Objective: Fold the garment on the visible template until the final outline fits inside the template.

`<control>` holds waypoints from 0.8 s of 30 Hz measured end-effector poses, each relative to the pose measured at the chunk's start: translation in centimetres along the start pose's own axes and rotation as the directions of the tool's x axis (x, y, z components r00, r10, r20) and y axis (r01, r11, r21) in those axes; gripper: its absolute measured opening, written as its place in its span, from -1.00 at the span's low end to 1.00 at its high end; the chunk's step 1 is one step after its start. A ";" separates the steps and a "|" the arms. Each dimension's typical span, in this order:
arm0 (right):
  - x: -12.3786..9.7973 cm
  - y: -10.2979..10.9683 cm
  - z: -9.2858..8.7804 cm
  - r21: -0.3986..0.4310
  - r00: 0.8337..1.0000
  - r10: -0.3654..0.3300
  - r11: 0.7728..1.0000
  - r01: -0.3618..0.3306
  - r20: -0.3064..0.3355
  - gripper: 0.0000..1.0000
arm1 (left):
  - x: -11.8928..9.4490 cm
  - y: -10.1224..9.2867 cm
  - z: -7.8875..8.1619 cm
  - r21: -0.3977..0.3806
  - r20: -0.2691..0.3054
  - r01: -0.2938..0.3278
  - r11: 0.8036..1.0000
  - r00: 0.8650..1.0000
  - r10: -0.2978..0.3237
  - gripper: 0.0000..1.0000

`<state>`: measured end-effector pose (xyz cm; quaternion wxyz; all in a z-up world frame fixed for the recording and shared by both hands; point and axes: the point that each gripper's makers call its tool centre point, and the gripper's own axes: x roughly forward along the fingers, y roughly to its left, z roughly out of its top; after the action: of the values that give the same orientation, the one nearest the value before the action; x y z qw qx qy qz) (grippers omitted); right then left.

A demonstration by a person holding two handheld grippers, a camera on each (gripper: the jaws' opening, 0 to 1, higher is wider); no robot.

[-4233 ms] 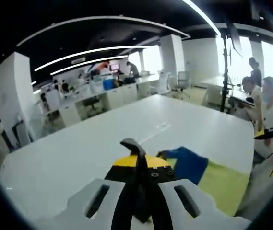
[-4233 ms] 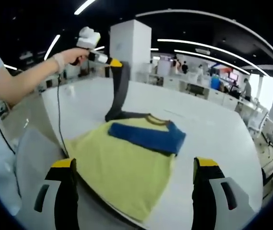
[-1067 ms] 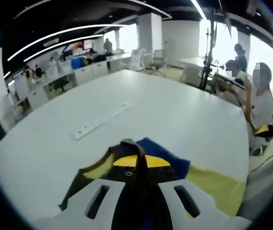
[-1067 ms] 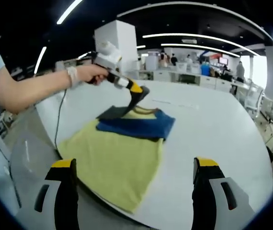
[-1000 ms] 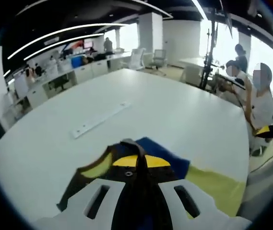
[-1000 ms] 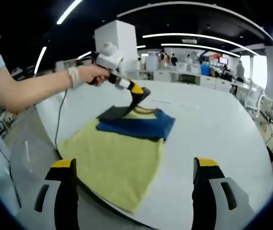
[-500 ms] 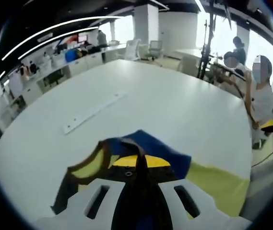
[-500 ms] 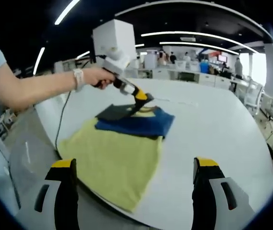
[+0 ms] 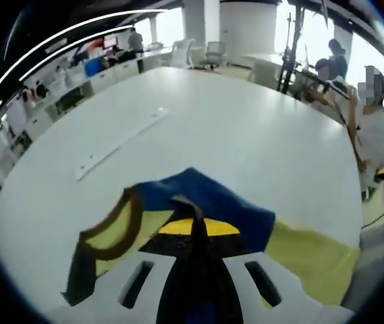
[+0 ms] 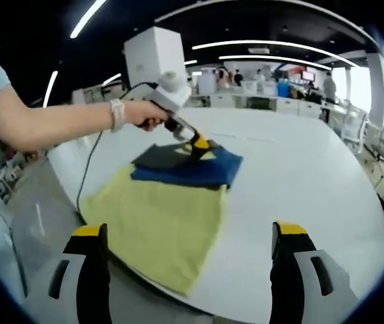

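A yellow T-shirt (image 10: 158, 226) lies flat on the white table (image 10: 299, 182), near its front edge. One blue sleeve (image 10: 192, 172) is folded across the chest. My left gripper (image 10: 198, 145) is down at the collar end, shut on a dark grey sleeve (image 10: 154, 156) that rests on the shirt. In the left gripper view its jaws (image 9: 190, 208) stay pressed together over dark cloth, with the brown collar (image 9: 111, 233) to the left and the blue sleeve (image 9: 208, 199) ahead. My right gripper (image 10: 192, 233) hovers open above the shirt's hem, holding nothing.
A person's arm (image 10: 57, 125) reaches in from the left, with a cable hanging from the handle. A long white strip (image 9: 117, 145) lies on the table beyond the shirt. People sit at the table's far right (image 9: 374, 115). Desks and chairs stand behind.
The left gripper has come down from holding the dark sleeve high, laying it onto the shirt by the collar. The right gripper has stayed open in place.
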<state>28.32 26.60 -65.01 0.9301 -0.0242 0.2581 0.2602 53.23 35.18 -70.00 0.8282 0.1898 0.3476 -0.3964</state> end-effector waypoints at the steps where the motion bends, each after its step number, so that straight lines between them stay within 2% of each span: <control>1: 0.0 -0.1 0.0 0.000 1.000 -0.002 1.000 0.002 -0.001 0.99 | 0.2 0.0 0.0 -0.002 -0.003 0.001 1.000 1.000 -0.001 -1.00; 13: 0.1 -0.4 0.3 0.015 1.000 -0.006 1.000 0.006 0.016 0.99 | 1.7 -0.8 -0.7 -0.008 -0.048 0.019 1.000 0.999 -0.019 -0.99; 19: 0.0 -0.4 -0.1 0.025 1.000 -0.009 1.000 0.008 0.012 0.99 | 2.0 -1.2 -0.4 -0.008 -0.035 0.029 1.000 0.999 -0.029 -1.00; 24: -0.2 -0.7 0.0 0.024 1.000 -0.016 1.000 0.016 0.015 0.99 | 1.9 -1.7 -0.1 -0.001 -0.028 0.039 0.999 0.999 -0.039 -0.91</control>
<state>28.52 25.86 -64.92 0.9343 -0.0132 0.2541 0.2497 52.76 33.18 -71.52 0.8155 0.1884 0.3628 -0.4097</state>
